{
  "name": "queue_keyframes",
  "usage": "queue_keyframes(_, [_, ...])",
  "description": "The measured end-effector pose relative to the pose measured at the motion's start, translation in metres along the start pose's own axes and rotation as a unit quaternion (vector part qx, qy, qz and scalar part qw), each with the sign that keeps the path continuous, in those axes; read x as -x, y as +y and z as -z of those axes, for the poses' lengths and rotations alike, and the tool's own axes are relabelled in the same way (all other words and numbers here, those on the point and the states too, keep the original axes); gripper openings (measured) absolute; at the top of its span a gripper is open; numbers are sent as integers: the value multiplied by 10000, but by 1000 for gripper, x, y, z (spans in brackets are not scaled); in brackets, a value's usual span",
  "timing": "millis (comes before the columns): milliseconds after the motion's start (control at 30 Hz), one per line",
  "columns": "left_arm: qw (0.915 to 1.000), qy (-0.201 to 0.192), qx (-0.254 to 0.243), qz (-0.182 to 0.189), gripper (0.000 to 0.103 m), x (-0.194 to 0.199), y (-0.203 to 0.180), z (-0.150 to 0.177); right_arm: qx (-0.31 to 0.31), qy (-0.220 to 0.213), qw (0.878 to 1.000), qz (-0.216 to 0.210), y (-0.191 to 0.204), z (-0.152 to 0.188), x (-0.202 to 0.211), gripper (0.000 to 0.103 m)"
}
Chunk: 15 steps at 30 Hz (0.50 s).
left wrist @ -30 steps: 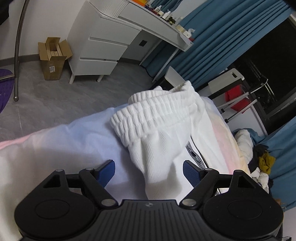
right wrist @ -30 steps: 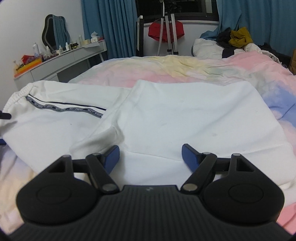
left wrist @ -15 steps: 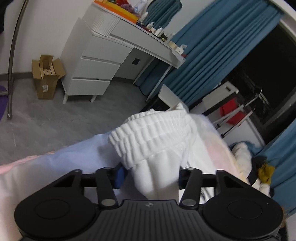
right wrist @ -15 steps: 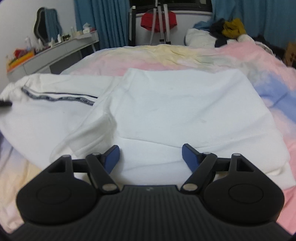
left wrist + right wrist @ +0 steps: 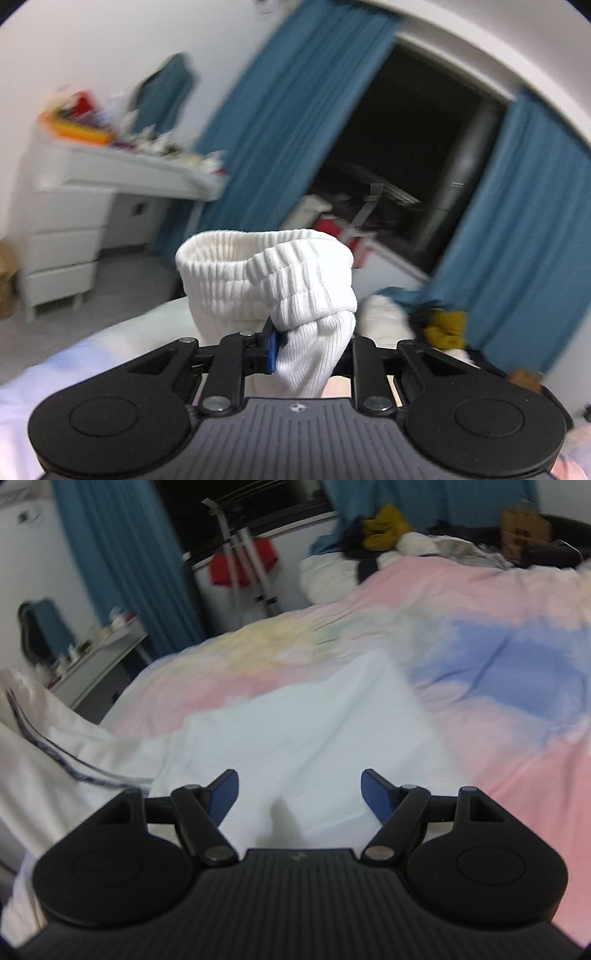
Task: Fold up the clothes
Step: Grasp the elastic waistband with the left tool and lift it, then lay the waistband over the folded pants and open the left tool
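Left wrist view: left gripper (image 5: 308, 349) clamped tight on the ribbed elastic waistband (image 5: 273, 273) of the white trousers, bunched cloth raised off the bed and standing up against blue curtains (image 5: 280, 122) and a white dresser (image 5: 74, 206). Right wrist view: right gripper (image 5: 299, 794) spread wide, holding nothing, poised just above the white trousers (image 5: 295, 738) lying on the pastel bedspread (image 5: 480, 657), the dark-striped side (image 5: 48, 746) rising toward the left edge.
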<state>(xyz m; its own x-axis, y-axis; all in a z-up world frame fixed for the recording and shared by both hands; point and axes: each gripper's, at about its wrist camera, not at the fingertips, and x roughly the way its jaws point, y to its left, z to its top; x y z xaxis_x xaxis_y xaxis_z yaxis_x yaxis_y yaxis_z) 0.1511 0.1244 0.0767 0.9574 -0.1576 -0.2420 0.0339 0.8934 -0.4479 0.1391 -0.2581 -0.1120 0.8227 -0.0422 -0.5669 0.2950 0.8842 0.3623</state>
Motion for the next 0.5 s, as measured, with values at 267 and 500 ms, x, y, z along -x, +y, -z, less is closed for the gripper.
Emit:
queue_keyframes(267, [9870,230,-1266,966,19,-34,-186,67,-1250,-266,9908,445,-92,-31,-1,77])
queue_keyframes(500, [9405,1370,-2762,1428,19,-53,-262,221,-2816,-388,9587,10,-167,-40,-2,77])
